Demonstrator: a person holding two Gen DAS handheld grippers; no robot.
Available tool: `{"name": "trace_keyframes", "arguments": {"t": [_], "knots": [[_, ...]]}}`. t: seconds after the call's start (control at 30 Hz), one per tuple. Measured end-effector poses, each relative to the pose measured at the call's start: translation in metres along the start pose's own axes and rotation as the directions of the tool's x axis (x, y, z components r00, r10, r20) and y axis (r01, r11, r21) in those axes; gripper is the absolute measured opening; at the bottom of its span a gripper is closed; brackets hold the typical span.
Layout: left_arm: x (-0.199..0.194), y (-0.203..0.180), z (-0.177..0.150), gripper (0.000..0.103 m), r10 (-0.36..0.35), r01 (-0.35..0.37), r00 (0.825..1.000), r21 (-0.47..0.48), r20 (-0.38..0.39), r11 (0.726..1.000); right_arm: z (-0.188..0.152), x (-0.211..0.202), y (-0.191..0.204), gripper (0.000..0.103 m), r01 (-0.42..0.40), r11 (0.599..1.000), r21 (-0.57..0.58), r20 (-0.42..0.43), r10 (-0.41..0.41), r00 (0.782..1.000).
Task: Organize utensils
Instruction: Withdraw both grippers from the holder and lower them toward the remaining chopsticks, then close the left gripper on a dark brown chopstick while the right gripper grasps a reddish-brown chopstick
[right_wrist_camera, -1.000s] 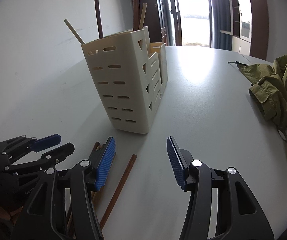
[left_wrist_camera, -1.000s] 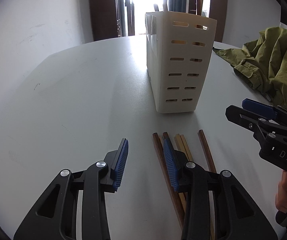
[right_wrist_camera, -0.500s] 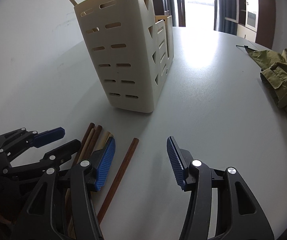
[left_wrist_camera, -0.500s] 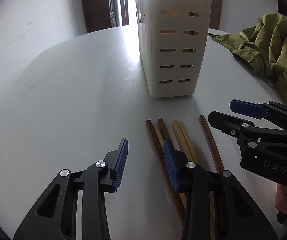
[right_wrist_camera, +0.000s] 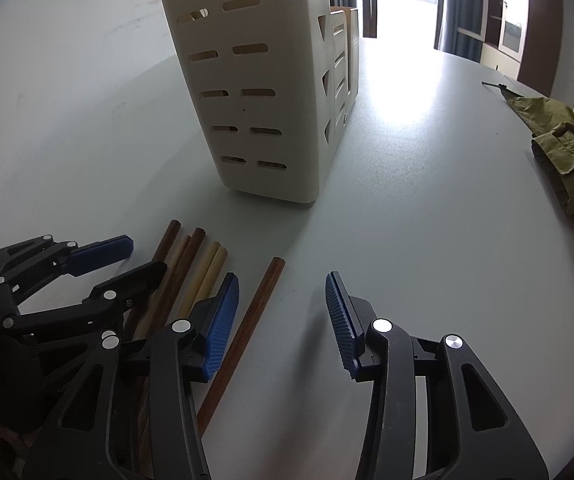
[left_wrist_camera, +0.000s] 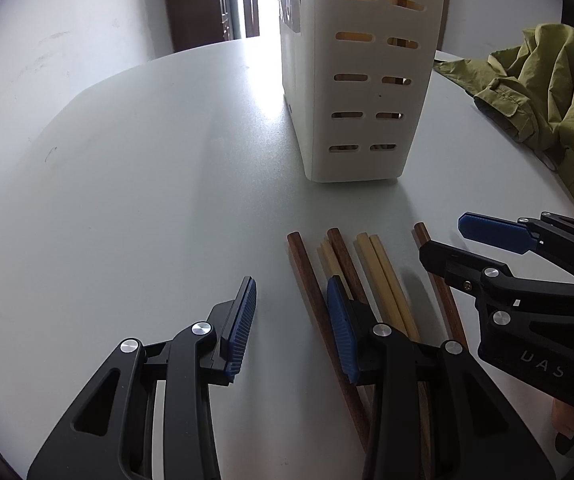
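Note:
Several chopsticks (left_wrist_camera: pixel 371 276), dark brown and pale, lie side by side on the white table in front of a cream slotted utensil holder (left_wrist_camera: pixel 361 80). My left gripper (left_wrist_camera: pixel 291 312) is open and low over the table; the leftmost dark chopstick (left_wrist_camera: pixel 307 280) lies between its jaws. My right gripper (right_wrist_camera: pixel 283 308) is open; a lone dark chopstick (right_wrist_camera: pixel 255 312) lies between its jaws. The holder also shows in the right wrist view (right_wrist_camera: pixel 263 92). Each gripper appears in the other's view: the right one (left_wrist_camera: pixel 499 248), the left one (right_wrist_camera: pixel 99 264).
An olive green jacket (left_wrist_camera: pixel 547 92) is crumpled on the table's right side, also in the right wrist view (right_wrist_camera: pixel 567 148). The round table edge (left_wrist_camera: pixel 99 84) curves at the far left. Doors and cabinets stand behind.
Both grippers have moved forward and down toward the chopsticks and the holder, which now looms larger. Both stay open.

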State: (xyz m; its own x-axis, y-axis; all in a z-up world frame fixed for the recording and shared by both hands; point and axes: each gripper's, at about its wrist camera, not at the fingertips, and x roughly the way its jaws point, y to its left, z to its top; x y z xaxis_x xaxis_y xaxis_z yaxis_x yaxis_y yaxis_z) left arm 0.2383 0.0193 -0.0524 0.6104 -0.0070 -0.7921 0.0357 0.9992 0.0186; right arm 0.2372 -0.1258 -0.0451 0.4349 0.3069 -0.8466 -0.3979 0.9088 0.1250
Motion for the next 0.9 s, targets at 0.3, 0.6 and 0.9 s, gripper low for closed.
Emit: {"name": "trace_keyframes", "arguments": {"t": [0.3, 0.6, 0.9], "knots": [[0.006, 0.005, 0.007, 0.034, 0.004, -0.004, 1.0, -0.014, -0.006, 1.0, -0.01, 0.001, 0.008, 0.032, 0.06, 0.998, -0.026, -0.023, -0.061, 0.998], [0.005, -0.002, 0.007, 0.009, 0.018, -0.018, 1.0, 0.012, -0.023, 1.0, -0.011, -0.002, 0.005, 0.011, 0.06, 0.998, 0.003, -0.037, -0.059, 0.998], [-0.009, 0.003, 0.007, 0.007, 0.014, -0.013, 1.0, -0.004, 0.019, 1.0, -0.009, -0.01, 0.009, 0.008, 0.026, 1.0, 0.006, -0.039, -0.026, 0.999]]}}
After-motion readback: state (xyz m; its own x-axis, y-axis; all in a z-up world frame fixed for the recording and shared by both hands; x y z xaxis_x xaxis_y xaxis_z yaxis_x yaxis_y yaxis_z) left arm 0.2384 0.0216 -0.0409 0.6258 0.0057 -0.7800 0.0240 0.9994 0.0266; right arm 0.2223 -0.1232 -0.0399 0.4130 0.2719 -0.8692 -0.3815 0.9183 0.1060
